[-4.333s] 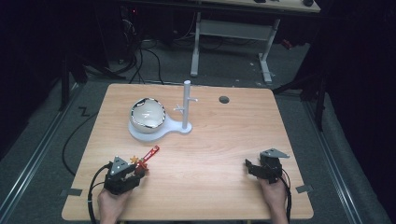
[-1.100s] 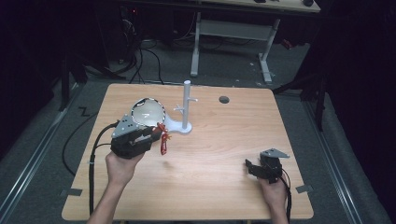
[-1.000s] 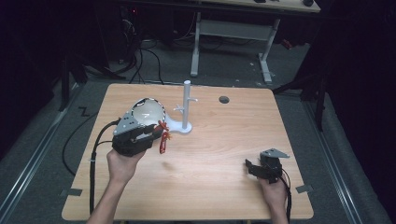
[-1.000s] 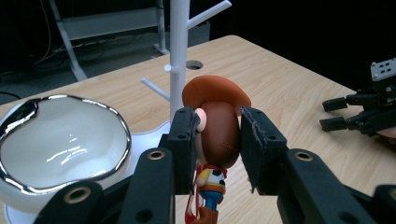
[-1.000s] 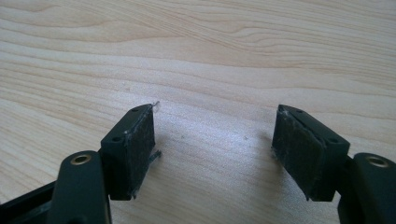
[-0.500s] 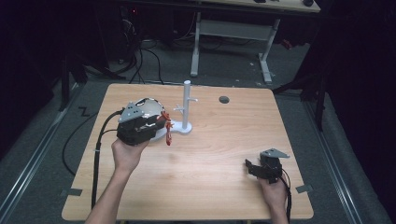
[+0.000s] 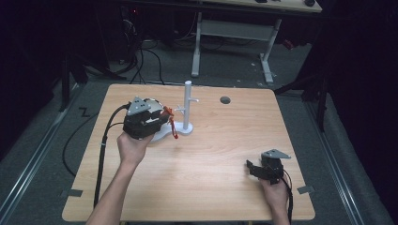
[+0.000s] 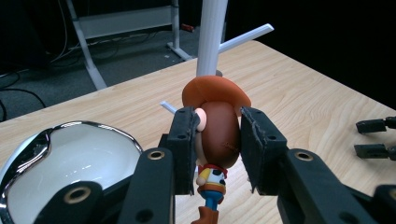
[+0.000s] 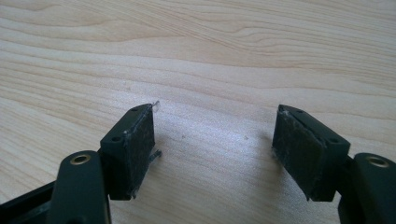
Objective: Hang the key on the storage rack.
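My left gripper (image 8: 217,140) is shut on a small cowboy figure (image 8: 218,133) with an orange hat, brown hair and a red-and-yellow body; its pads clamp the head. In the high view the left gripper (image 7: 165,118) holds the figure (image 7: 172,127) hanging just left of the white peg stand (image 7: 187,105). In the left gripper view the stand's post (image 8: 211,32) rises right behind the hat, with a side peg (image 8: 247,36) pointing right. My right gripper (image 9: 214,140) stands open over bare wood, seen in the high view (image 7: 251,168) near the table's front right.
A shiny metal bowl (image 8: 70,158) sits on the stand's base, just left of the held figure. The wooden table (image 7: 220,150) has a round cable hole (image 7: 225,100) at the back. A white desk frame (image 7: 234,33) stands on the floor beyond.
My left gripper has carried the cowboy figure up from the front left of the table to the white stand, closing the last stretch toward the post. The right gripper has stayed put.
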A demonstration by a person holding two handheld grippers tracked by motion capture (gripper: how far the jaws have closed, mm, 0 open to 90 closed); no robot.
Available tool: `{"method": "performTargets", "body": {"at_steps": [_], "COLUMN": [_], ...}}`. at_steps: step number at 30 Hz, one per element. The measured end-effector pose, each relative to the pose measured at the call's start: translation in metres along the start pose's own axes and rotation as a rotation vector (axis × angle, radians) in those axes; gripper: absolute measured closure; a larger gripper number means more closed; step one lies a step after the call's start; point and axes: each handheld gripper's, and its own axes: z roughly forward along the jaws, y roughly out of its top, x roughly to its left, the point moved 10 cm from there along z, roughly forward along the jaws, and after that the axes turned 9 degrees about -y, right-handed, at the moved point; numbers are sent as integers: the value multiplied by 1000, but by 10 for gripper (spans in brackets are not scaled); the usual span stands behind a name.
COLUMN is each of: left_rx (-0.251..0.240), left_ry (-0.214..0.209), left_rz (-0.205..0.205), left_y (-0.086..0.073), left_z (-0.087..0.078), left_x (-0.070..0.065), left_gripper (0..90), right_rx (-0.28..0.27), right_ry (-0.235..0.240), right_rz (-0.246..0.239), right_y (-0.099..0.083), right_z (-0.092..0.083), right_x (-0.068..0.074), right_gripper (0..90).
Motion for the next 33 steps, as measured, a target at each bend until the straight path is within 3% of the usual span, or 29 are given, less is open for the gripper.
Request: {"method": "performTargets", "body": {"at_steps": [6,33], "left_rx": [7,-6], "left_ry": [4,13], "left_rz": [8,-29], "left_y": [2,9], "left_z": [9,30], "left_x": [2,13], "left_gripper": [667,668], "right_rx": [0,0], "right_ry": [0,-1], "right_rz": [0,-1], "right_y": [0,0], "right_z": [0,0], "right_x": [0,0], "right_gripper": [301,301]}}
